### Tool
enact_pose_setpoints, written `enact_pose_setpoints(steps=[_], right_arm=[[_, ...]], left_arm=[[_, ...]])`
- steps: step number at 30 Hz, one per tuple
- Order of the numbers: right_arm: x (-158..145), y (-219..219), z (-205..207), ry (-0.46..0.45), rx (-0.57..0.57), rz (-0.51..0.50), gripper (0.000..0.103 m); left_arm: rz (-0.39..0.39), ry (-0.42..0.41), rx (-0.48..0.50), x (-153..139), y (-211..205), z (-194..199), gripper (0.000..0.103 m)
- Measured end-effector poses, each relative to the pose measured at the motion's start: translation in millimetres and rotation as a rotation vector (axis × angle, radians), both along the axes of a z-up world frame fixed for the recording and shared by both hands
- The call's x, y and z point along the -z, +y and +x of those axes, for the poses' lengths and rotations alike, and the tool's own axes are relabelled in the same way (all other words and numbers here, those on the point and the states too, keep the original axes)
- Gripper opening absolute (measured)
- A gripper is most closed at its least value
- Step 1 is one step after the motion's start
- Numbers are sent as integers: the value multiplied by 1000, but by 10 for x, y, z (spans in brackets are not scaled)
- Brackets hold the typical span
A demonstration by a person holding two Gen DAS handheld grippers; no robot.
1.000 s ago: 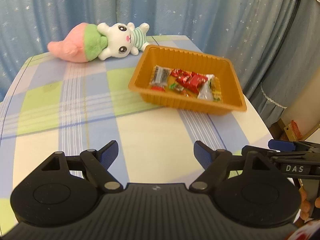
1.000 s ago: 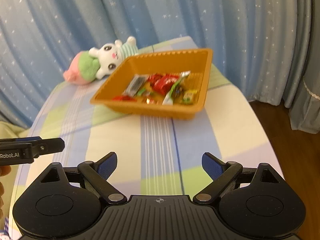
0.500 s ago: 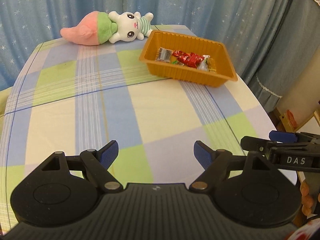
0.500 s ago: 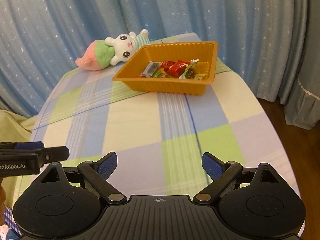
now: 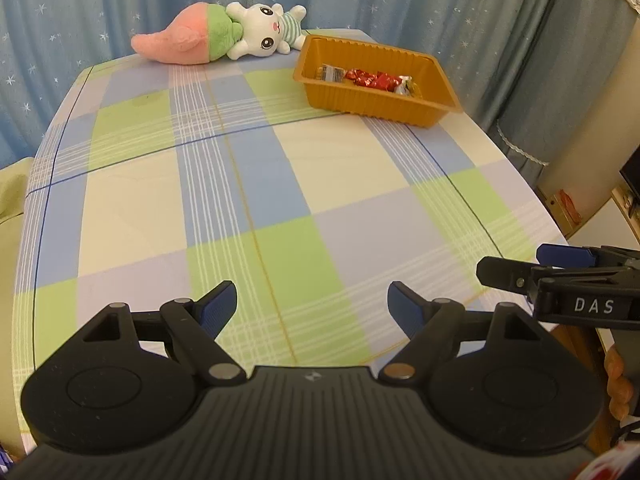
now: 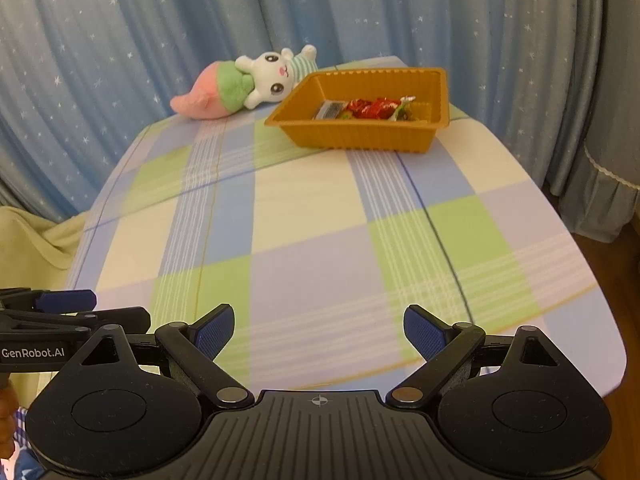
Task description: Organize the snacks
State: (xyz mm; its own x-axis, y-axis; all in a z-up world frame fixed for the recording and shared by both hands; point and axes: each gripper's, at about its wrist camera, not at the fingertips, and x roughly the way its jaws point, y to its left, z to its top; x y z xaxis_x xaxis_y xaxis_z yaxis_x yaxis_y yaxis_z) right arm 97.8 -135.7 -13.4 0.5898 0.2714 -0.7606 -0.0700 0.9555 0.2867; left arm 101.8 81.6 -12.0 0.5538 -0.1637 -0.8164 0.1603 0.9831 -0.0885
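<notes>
Both claws hover low over the near end of the desk (image 5: 280, 184), side by side and well apart from the snacks. The left claw (image 5: 310, 306) is spread wide, nothing between its blue pads (image 5: 218, 304); the right claw (image 6: 319, 330) is just as wide and just as empty. From the left camera the right claw's side shows at the right edge, and from the right camera the left one pokes in at the left edge.

The snacks (image 6: 370, 109) — red wrappers, a silvery packet, something yellow-green — lie together in the orange tray (image 6: 360, 138) at the far right corner of the checked cloth. A plush bunny (image 5: 224, 34) lies on its side just beside the tray's far left corner; whether it touches, I cannot tell. Blue starred curtains (image 6: 160, 20) hang behind.
</notes>
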Motion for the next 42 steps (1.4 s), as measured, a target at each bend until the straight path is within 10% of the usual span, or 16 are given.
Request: enact_pose_setpoints(steps=[42], right_arm=[[38,410,-557,23,30,-8,91]], left_arm=[[-5,-6,49,36,319,-472,81]])
